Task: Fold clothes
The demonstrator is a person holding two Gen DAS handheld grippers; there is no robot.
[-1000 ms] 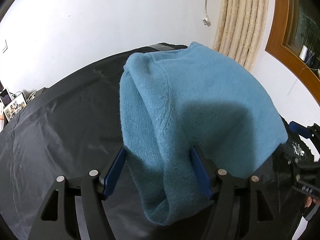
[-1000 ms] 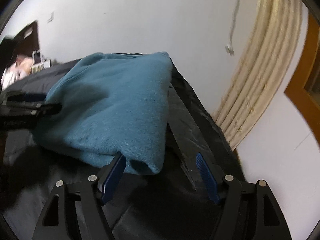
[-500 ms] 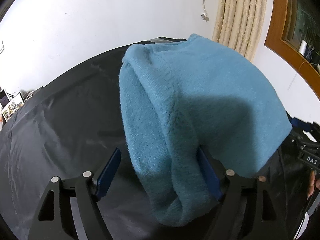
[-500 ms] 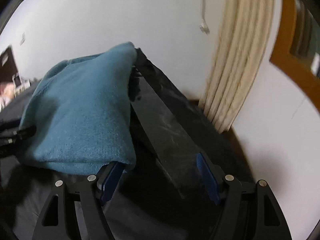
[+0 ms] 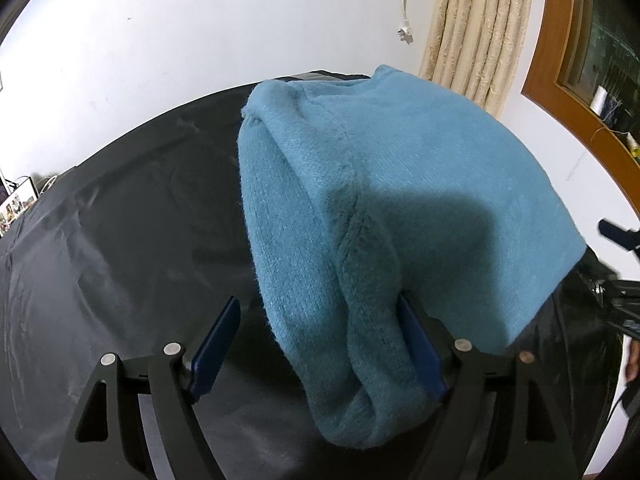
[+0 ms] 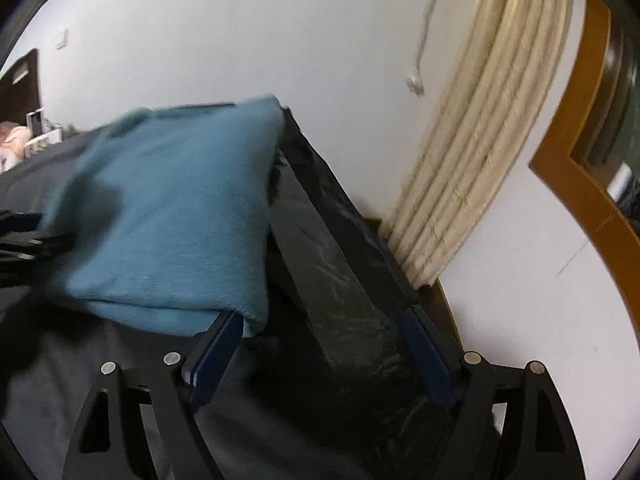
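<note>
left wrist: black sheet (image 5: 120,240) below white wall (image 5: 200,40), bare at left | folded blue garment (image 5: 380,200) between the wide jaws of left gripper (image 5: 320,344) | right wrist: garment (image 6: 180,216) by table edge (image 6: 332,264), curtain (image 6: 480,140) near | right gripper (image 6: 320,352) jaws wide, 1 finger touching garment corner
</note>
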